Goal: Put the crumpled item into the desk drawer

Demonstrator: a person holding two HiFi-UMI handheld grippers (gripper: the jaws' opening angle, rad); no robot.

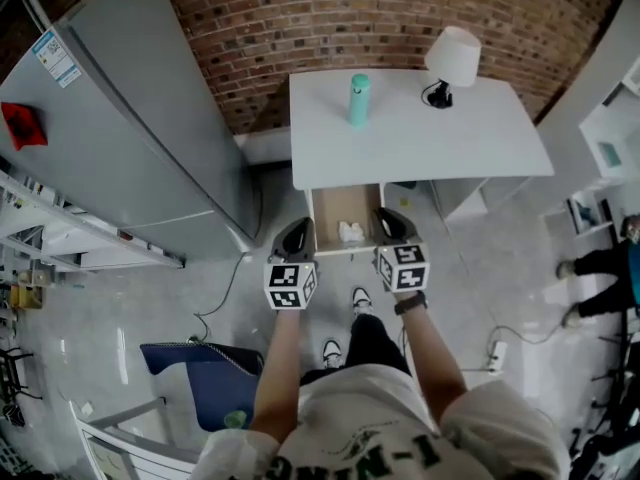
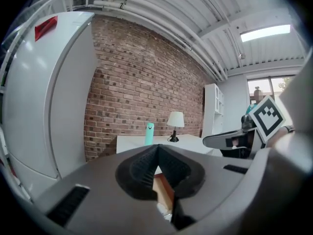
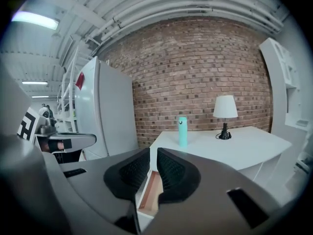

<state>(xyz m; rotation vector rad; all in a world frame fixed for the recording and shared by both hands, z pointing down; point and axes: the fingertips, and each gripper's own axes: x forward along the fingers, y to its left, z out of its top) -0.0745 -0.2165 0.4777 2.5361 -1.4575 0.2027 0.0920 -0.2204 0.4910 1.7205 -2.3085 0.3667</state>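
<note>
Now the crumpled white wad [image 1: 351, 232] lies in the open wooden drawer [image 1: 328, 211], left gripper [image 2: 157, 149] pressed together, right gripper [image 3: 153, 151] slightly parted.

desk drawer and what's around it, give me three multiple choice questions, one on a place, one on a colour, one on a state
1. Where does the crumpled item lie?
A. on the floor
B. in the drawer
C. on top of the fridge

2. What colour is the bottle on the desk?
A. teal
B. red
C. black

3. In what state is the drawer?
A. pushed shut
B. pulled open
C. lifted out of the desk

Answers:
1 B, the head view shows the white wad on the drawer's brown floor.
2 A, it stands teal against the white top in all three views.
3 B, it juts out from under the desk with its inside showing.
</note>
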